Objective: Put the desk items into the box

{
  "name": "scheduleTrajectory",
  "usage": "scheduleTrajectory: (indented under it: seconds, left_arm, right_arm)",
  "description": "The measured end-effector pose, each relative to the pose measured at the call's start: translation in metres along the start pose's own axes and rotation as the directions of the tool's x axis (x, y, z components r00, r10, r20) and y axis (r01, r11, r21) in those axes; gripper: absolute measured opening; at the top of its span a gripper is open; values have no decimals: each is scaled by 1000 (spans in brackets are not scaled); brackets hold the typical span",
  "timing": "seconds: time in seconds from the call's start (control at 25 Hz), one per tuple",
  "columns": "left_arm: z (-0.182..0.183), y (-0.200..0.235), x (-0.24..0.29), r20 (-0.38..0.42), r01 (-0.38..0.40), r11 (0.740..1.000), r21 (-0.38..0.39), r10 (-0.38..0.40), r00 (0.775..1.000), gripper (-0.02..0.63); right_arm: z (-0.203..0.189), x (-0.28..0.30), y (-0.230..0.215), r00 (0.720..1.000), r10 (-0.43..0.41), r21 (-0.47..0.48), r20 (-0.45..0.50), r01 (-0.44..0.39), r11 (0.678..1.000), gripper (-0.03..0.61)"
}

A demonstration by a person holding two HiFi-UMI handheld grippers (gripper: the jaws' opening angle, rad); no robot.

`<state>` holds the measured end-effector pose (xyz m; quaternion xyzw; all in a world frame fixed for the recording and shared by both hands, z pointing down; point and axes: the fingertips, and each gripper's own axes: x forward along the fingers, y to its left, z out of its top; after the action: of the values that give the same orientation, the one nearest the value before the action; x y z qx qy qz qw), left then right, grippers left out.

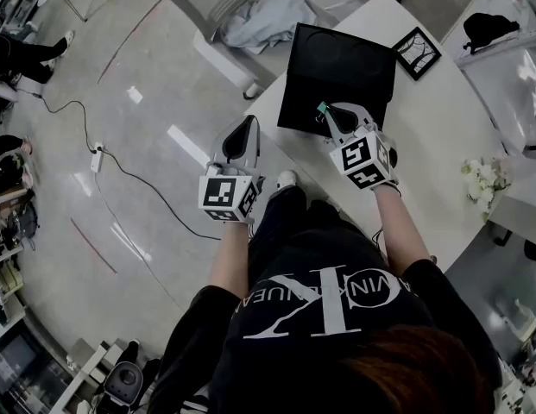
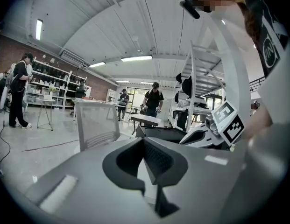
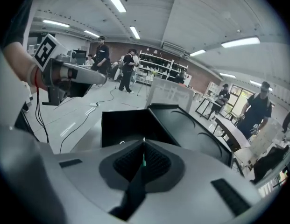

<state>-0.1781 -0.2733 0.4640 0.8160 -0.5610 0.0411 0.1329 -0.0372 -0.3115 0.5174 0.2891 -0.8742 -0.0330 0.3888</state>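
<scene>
- Black box [image 1: 337, 67], head view: stood open on the white table [image 1: 423, 136], its lid raised at the far side.
- Right gripper [image 1: 323, 110], same view: held over the near part of the box, with a small green item [image 1: 321, 107] at its tip.
- Left gripper [image 1: 248, 121], same view: held over the floor [image 1: 147, 102], just off the table's edge, apart from the box.
- Framed picture [image 1: 417, 52] and white flowers [image 1: 482, 178], same view: lay on the table, outside the box.
- Left gripper view: the jaws met at their tips with nothing between them. A white mesh chair [image 2: 95, 122] stood ahead, and the dark box [image 2: 163, 133] lay to its right.
- Right gripper view: the jaws were pressed together on the small green item [image 3: 144, 161], a thin sliver showing in the seam between the pads.
- Box, right gripper view: sat directly ahead of and below the jaws, its dark inside [image 3: 130, 127] in sight. The left gripper showed at the upper left.
</scene>
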Motion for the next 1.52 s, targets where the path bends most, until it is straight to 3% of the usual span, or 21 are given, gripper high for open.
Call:
scheduleTrajectory:
  seconds: [0.52, 1.0, 1.52]
  left_arm:
    - [-5, 22, 7, -14, 29, 999, -14, -29, 999, 11]
    - [-6, 31, 12, -11, 59, 998, -24, -59, 998, 9]
    - [0, 28, 13, 7, 98, 995, -20, -98, 995, 9]
  right_arm:
    - [-3, 23, 4, 998, -11, 5, -67, 12, 1000, 18]
    - [1, 28, 8, 997, -11, 51, -73, 14, 999, 20]
    - [17, 13, 13, 1000, 14, 210, 11, -16, 978, 37]
